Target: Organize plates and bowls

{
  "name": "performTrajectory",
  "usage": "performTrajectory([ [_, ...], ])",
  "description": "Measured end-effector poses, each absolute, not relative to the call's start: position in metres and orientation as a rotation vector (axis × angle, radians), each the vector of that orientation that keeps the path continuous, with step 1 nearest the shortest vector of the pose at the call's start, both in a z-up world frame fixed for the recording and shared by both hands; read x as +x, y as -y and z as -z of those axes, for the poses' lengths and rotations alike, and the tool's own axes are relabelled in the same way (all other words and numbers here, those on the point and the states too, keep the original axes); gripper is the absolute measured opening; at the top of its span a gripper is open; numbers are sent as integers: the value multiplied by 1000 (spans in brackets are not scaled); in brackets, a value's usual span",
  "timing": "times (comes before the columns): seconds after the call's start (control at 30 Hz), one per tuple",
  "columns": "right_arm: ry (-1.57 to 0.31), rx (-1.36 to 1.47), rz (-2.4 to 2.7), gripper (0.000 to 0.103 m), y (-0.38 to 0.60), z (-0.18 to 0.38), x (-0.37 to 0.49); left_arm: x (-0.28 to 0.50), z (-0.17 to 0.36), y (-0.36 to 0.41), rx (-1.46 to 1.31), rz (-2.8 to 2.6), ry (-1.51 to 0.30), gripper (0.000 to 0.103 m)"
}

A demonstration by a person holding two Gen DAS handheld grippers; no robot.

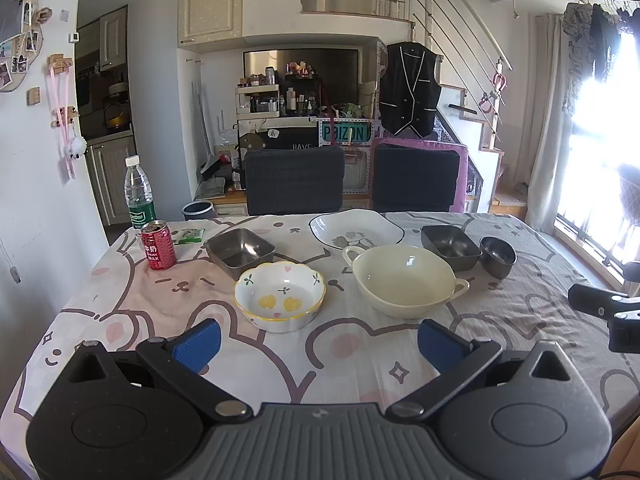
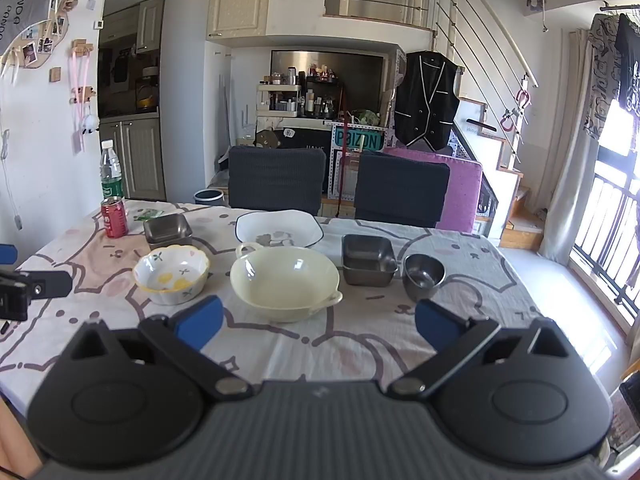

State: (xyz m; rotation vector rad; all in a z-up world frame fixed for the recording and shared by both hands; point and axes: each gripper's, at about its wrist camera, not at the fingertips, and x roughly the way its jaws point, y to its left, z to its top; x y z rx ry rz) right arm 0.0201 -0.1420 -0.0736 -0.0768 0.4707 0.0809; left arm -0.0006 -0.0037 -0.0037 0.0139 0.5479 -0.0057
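Observation:
On the cartoon tablecloth stand a scalloped yellow-rimmed bowl [image 1: 280,296] [image 2: 172,274], a cream two-handled bowl [image 1: 404,280] [image 2: 285,282], a white dark-rimmed plate [image 1: 356,229] [image 2: 279,229], two square metal trays [image 1: 239,251] [image 1: 450,246] [image 2: 167,230] [image 2: 369,258] and a small dark metal bowl [image 1: 498,255] [image 2: 423,275]. My left gripper [image 1: 318,344] is open and empty, near the table's front edge before the scalloped bowl. My right gripper [image 2: 318,322] is open and empty, just short of the cream bowl.
A red drink can [image 1: 158,245] [image 2: 114,216] and a water bottle [image 1: 139,192] [image 2: 111,176] stand at the far left, with a green packet [image 1: 191,235] beside them. Two dark chairs [image 1: 294,179] [image 2: 400,190] stand behind the table. Windows are to the right.

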Motion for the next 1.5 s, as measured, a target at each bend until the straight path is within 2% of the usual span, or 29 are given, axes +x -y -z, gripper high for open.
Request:
performTrajectory([
  [1.5,-492,-76,-77,103,141,80,24,3,23,8,6,4,-573,103],
])
